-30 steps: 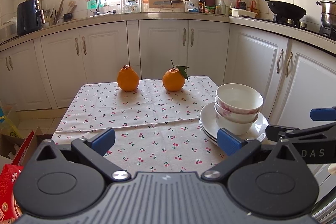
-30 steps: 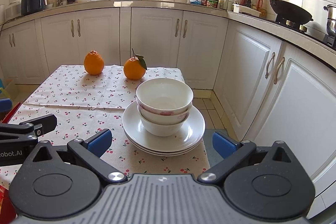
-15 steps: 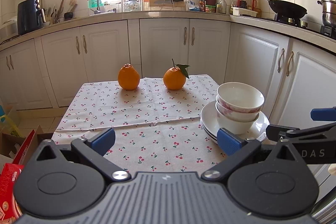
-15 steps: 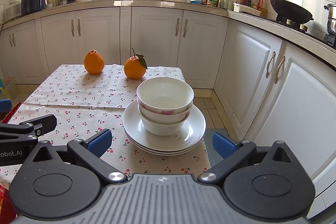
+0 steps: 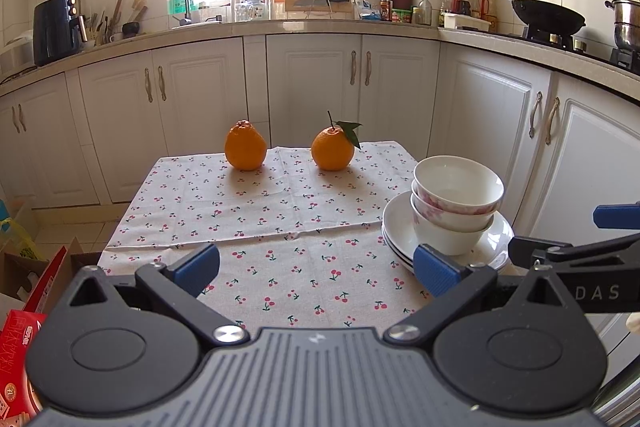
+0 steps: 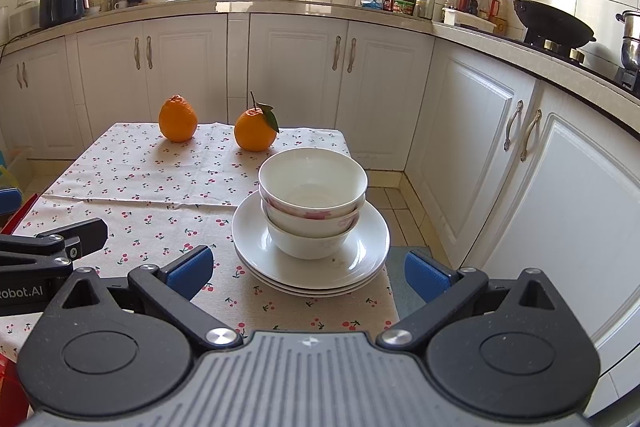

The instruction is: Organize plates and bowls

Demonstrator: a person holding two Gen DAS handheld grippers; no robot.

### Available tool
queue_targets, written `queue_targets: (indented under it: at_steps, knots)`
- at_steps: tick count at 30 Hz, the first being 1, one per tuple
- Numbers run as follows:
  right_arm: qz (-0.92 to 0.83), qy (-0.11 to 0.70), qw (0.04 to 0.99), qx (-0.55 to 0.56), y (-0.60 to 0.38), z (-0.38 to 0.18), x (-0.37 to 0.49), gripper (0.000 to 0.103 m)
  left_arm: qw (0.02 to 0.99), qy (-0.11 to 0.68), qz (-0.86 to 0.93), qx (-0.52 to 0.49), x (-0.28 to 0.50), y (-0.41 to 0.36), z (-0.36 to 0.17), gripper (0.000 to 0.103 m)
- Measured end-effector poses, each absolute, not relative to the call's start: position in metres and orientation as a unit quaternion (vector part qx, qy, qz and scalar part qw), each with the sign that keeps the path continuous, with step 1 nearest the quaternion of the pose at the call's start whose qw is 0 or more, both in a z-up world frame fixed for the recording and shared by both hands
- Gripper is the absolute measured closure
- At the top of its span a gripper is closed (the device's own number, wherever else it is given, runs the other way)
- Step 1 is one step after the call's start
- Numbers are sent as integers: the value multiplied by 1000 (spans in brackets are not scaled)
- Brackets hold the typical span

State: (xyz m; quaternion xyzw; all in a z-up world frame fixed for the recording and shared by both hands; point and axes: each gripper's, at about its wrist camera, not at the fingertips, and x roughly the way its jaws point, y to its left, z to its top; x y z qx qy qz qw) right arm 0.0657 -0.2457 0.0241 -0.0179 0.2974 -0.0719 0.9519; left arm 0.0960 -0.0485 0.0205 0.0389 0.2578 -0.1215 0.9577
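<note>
Three white bowls (image 6: 313,203) sit nested on a stack of white plates (image 6: 360,259) at the table's near right corner; the middle bowl has pink flowers. In the left wrist view the bowls (image 5: 456,203) and plates (image 5: 396,231) lie to the right. My right gripper (image 6: 308,273) stands open just in front of the plates, nothing between its blue pads. My left gripper (image 5: 316,269) is open over bare cloth to the left of the stack, holding nothing.
Two oranges (image 5: 245,151) (image 5: 333,153) rest at the far edge of the cherry-print tablecloth (image 5: 260,211). White cabinets (image 6: 472,147) and a counter with a wok (image 6: 556,23) run behind and to the right. Boxes (image 5: 24,307) lie on the floor left.
Both grippers have drifted very slightly, with the view tilting a little. Bowls, plates and oranges have not moved.
</note>
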Motion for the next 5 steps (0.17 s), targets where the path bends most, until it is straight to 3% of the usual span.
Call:
queue_targets:
  at_steps: [5]
  knots:
    - [-73, 298, 952, -19, -246, 24, 66, 0, 957, 260, -122, 38, 97, -47, 20, 1]
